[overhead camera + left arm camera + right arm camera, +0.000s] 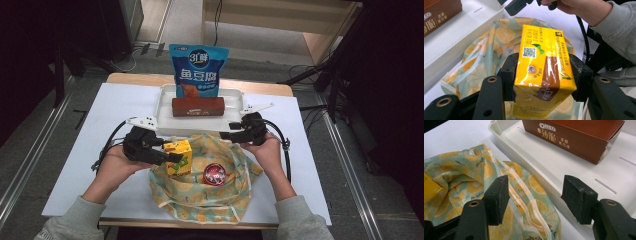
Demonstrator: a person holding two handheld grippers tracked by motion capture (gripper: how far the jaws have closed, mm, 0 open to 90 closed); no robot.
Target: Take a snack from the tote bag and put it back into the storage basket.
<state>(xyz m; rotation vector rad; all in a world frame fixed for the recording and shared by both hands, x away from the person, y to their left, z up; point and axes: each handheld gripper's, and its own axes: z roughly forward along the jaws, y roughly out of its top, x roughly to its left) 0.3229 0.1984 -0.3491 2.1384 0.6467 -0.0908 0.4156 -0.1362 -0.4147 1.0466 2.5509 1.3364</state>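
Left gripper (541,75) clamps the carton (544,72) by its sides, just above the bag (481,65). Glossy wrap, so it may slip or tilt if swung. Right gripper (536,195) hangs open over the bag's edge near the tray (564,170); it could snag the fabric.

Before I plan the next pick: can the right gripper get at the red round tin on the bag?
Probably yes: the right gripper is open and empty, and the red round tin lies uncovered on the lemon-print bag.

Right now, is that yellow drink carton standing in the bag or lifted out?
Lifted: the left hand-held gripper clamps the yellow drink carton above the lemon-print bag.
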